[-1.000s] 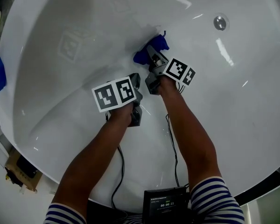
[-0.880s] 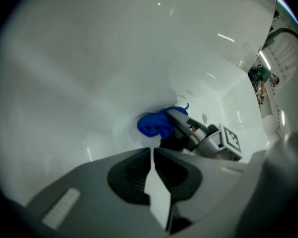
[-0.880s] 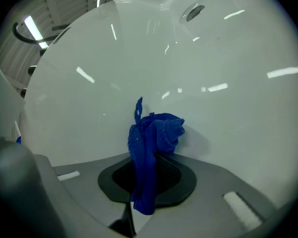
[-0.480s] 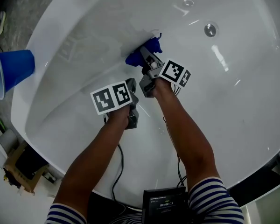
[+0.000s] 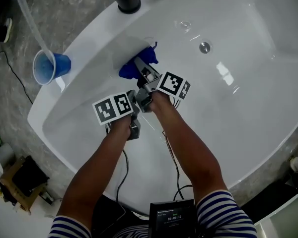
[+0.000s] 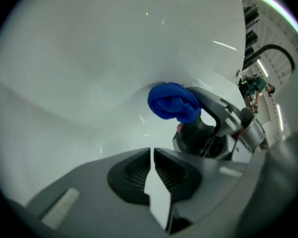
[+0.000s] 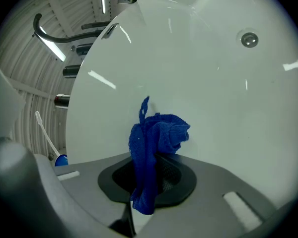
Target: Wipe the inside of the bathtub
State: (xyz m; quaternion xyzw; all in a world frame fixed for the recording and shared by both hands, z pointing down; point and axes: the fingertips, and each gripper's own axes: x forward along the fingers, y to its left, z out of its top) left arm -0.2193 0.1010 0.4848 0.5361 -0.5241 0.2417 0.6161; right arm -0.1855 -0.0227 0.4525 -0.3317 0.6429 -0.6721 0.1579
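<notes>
Here we lean over a white tub (image 5: 238,43) with a gripper in each hand. The right gripper (image 7: 146,175) has its fingers clamped on a blue cloth (image 7: 156,133), which is bunched up with most of it sticking out past the tips. The cloth is pressed against the tub's left inner wall, a little below the rim. The left gripper (image 6: 152,157) hovers just beside the right one, lower in the tub. Its fingers are closed together with nothing between them.

The pinch takes only a narrow fold of cloth. We judge that a hard push along the wall could drag the cloth out of the fingers. If the bunch flattens or shifts aside, the bare fingers could scrape the glossy wall.

The two grippers sit very close, so a wide stroke toward the tub's middle could knock one into the other. A blue cup (image 5: 49,67) stands outside the tub, near its left rim. A stroke carried up over that rim might tip the cup. The drain (image 5: 204,47) lies well apart, toward the tub's right end.
</notes>
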